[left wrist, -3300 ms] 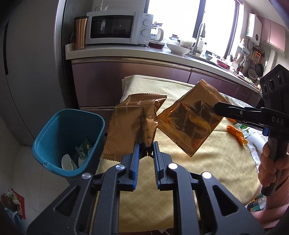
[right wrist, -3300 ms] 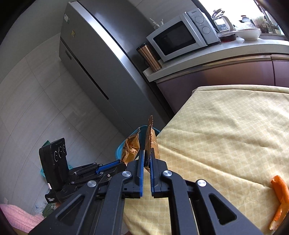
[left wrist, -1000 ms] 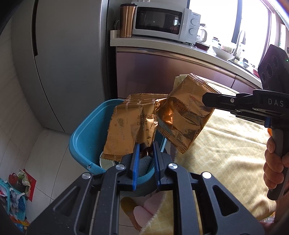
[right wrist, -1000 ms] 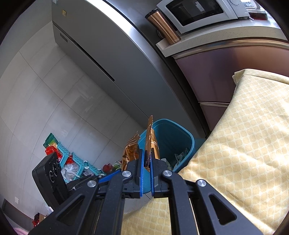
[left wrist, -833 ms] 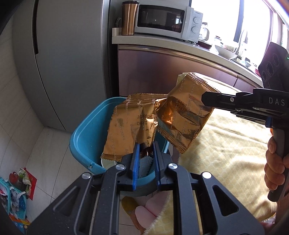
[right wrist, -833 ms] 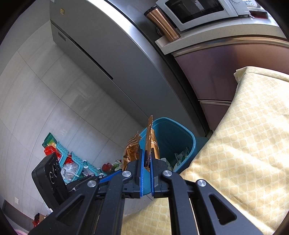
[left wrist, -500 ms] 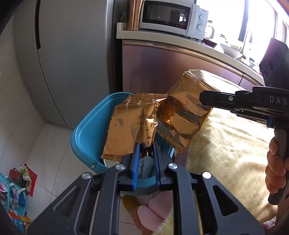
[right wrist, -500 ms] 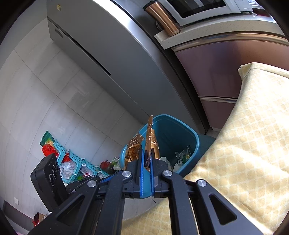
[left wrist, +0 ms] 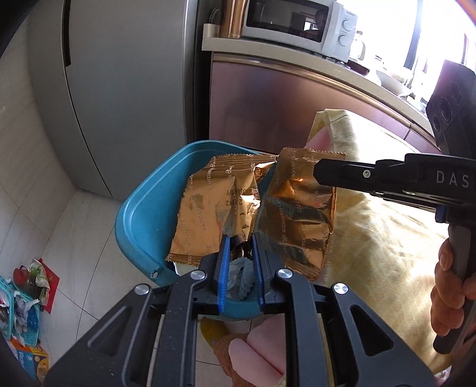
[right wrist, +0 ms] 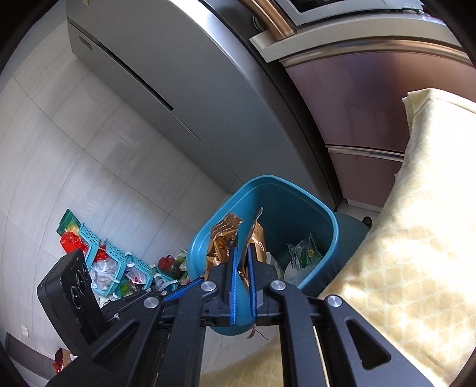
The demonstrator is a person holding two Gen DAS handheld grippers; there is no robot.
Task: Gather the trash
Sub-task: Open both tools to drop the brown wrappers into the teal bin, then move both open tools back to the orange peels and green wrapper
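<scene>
A: What is the left claw [left wrist: 240,253] doing?
B: It is nearly closed, pinching the bottom edge of a crumpled matte-gold snack wrapper [left wrist: 209,212] that hangs above the open teal plastic bin [left wrist: 139,205].

A: And the right claw [right wrist: 241,262]?
B: Clenched on a shinier copper-gold foil wrapper [right wrist: 255,238], held edge-on over the same bin. In the left view that wrapper touches or overlaps the first one, and I cannot tell which.

A: What surrounds them?
B: The bin stands on the floor against the desk's yellow patterned cloth [left wrist: 386,238]; beyond are a grey fridge [left wrist: 119,89] and a white microwave [left wrist: 297,26].

A: Anything hard to see?
B: The wrappers hide most of the bin's inside; only some pale and green litter [right wrist: 303,253] shows.
</scene>
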